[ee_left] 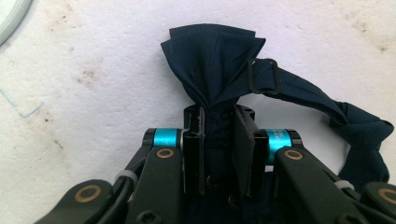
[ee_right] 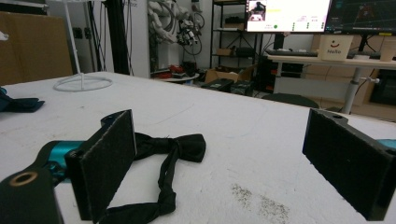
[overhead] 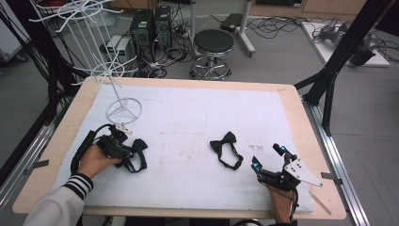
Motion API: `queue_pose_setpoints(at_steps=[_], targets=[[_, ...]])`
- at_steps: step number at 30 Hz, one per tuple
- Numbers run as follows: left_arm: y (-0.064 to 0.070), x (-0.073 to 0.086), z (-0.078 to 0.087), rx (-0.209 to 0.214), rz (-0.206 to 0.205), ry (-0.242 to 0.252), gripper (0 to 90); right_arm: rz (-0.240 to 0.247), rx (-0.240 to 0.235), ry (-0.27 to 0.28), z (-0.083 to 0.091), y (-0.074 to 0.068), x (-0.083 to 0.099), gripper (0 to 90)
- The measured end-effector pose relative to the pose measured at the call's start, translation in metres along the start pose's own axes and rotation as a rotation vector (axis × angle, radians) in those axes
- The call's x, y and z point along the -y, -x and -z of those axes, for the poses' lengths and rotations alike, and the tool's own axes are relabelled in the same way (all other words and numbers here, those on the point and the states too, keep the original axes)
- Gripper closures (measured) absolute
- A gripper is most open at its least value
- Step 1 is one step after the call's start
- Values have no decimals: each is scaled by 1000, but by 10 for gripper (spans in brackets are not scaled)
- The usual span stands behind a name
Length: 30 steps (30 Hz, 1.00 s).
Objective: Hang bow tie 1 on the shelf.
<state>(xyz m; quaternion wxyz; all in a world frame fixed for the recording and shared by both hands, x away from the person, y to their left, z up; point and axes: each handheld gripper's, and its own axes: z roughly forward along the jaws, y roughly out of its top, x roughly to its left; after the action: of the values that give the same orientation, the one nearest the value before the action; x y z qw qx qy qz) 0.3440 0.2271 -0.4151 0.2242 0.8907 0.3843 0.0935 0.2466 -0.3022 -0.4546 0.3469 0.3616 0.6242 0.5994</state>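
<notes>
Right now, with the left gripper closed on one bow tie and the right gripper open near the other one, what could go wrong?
1. The left gripper pinches only the knot of the navy bow tie; its loose strap may drag on the table when lifted, or catch on the white wire rack close by.
2. The right gripper is open beside the black bow tie, not around it; closing here would probably miss it or catch only the strap.
</notes>
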Motion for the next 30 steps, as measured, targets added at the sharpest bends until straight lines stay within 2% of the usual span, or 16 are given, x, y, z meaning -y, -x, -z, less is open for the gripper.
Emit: queue_pose_setpoints(at_steps=[4,7,9,11,14,15,16,18,21,23,24,27,30], targets=[[1,0,1,-1,-11,7,748,1,0,0,0,0,0,90],[1,0,6,-15,-7,56,749,1,-1,0,0,0,0,90],[1,1,8,-13,-9,65,751,2,1,-1,0,0,0,90],[2,2,12,-18,-25,99,751,2,0,-1,0,0,0,90],[3,5,20,-29,-27,151,750,1,0,-1,0,0,0,90],[2,6,25,-33,-23,189,750,3,0,-1,0,0,0,90],[1,7,27,-23,-18,202,751,4,1,-1,0,0,0,90],[1,8,30,-26,-18,222,751,7,-1,2,0,0,0,90],[1,10,36,-34,-24,276,750,4,0,-1,0,0,0,90],[3,12,44,-51,-36,336,750,4,1,-1,0,0,0,90],[3,12,44,-51,-36,336,750,2,0,-1,0,0,0,90],[5,13,50,-60,-46,382,750,3,0,-1,0,0,0,90],[4,14,58,-67,-30,438,749,8,-1,2,0,0,0,90]])
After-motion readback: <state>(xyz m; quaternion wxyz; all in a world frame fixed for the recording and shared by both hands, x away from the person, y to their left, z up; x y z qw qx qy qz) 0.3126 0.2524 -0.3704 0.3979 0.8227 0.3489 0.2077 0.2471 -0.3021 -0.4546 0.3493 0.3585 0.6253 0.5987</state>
